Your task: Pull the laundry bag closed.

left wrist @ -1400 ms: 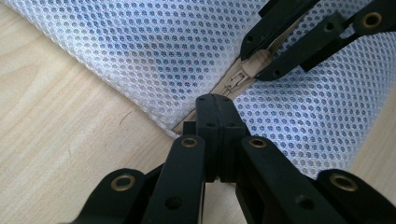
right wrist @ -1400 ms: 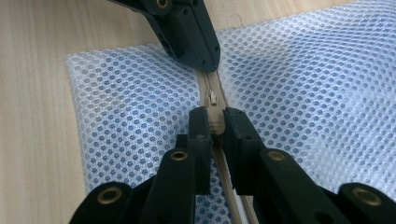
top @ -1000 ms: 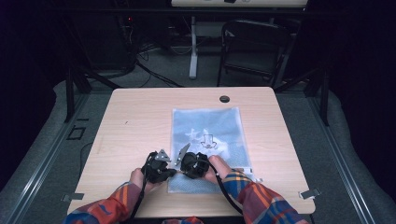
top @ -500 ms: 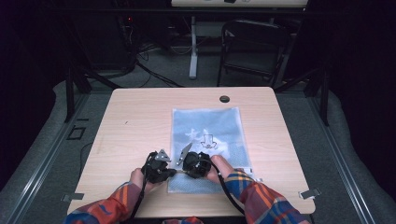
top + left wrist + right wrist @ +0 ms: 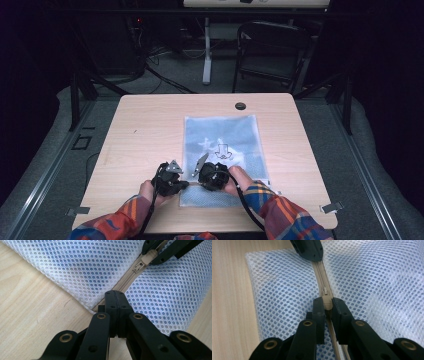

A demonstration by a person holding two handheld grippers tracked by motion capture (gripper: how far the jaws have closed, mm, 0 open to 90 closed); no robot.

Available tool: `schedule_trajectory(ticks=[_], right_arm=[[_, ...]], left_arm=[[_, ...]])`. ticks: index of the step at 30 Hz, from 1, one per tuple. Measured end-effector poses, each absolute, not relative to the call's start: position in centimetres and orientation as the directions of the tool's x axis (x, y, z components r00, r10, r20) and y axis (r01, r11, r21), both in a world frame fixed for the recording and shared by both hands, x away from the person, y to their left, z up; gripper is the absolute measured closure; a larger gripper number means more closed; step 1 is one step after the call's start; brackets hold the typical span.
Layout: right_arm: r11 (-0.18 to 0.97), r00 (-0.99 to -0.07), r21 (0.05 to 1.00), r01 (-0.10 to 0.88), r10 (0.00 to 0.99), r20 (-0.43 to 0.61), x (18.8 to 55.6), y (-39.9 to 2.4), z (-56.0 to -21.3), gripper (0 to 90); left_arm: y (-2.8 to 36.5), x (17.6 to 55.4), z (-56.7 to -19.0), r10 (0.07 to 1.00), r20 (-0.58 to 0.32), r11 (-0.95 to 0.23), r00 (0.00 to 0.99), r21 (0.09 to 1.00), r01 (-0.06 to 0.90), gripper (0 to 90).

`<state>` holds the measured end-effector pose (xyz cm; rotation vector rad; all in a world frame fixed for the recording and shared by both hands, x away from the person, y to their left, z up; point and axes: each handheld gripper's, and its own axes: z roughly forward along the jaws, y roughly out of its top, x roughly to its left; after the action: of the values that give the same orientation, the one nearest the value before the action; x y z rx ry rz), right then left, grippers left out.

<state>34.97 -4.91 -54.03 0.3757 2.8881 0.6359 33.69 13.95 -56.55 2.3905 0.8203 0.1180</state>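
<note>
Left claw [image 5: 116, 295] jaws pressed together over the mesh bag's [image 5: 82, 267] zip end, so what's pinched betw. them is hidden. Right claw [image 5: 327, 305] covers most of the zip pull [image 5: 327, 302]. High view: bag's near edge hidden under both hands, print [image 5: 221, 150] too small to read.

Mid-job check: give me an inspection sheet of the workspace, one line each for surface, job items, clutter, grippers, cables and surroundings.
Surface: light wooden table, with a dark round grommet near its far edge.
Job's things: white-blue mesh bag lying flat; its beige zipper runs along the near end, with the zipper pull partway along.
Clutter: nothing seen.
Grippers: left gripper shut on the zipper's end at the bag's edge; right gripper shut on the zipper pull.
Cables: one black cable trails from the right gripper towards the person.
Surroundings: dark room, a black chair beyond the table, grey floor.
</note>
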Motion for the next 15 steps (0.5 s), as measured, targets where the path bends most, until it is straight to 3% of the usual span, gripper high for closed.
schedule_trajectory(ticks=[15], right_arm=[[0.877,-0.952,0.427,0.219,0.288,-0.104,34.88,-5.80,-53.68,81.7]], left_arm=[[13.94,33.70,-56.53,0.583,-0.106,-0.629,0.805,0.569,0.530,90.0]])
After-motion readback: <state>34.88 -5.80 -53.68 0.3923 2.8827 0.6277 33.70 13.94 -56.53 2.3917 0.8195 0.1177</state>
